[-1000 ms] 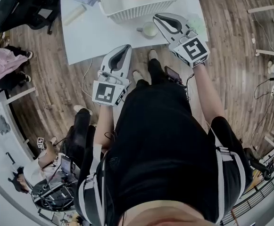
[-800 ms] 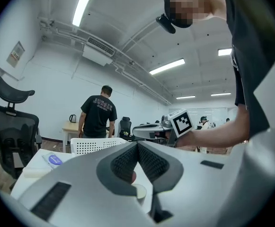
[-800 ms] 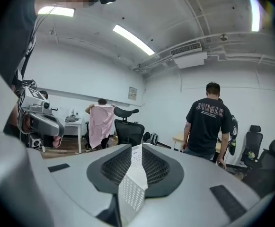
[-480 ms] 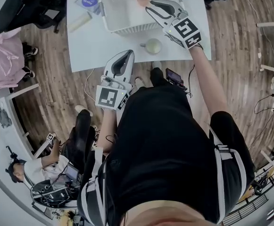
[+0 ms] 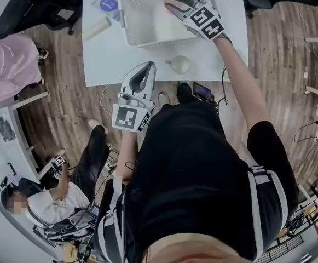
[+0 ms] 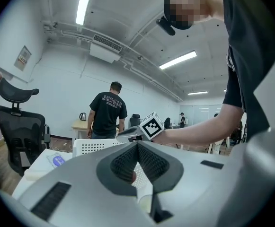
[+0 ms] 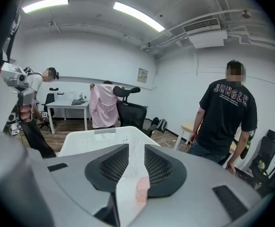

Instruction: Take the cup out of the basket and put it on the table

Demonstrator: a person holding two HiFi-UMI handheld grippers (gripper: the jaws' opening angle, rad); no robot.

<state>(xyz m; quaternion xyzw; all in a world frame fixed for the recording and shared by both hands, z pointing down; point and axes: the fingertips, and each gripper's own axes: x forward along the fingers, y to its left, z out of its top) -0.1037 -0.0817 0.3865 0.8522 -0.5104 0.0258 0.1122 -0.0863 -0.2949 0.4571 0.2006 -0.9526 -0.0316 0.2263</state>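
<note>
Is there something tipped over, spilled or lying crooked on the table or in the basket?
Nothing stands out. The white basket sits flat on the table, the pale cup near it seems upright, and no spill shows. The pink cup inside the basket is mostly hidden.

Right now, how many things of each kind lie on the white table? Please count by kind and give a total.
Baskets: 1, the white basket
Cups: 2, the pink cup inside it and the pale cup outside it
Packets: 1, the blue-labelled packet
Rolls: 1, the pale roll
Total: 5
</note>
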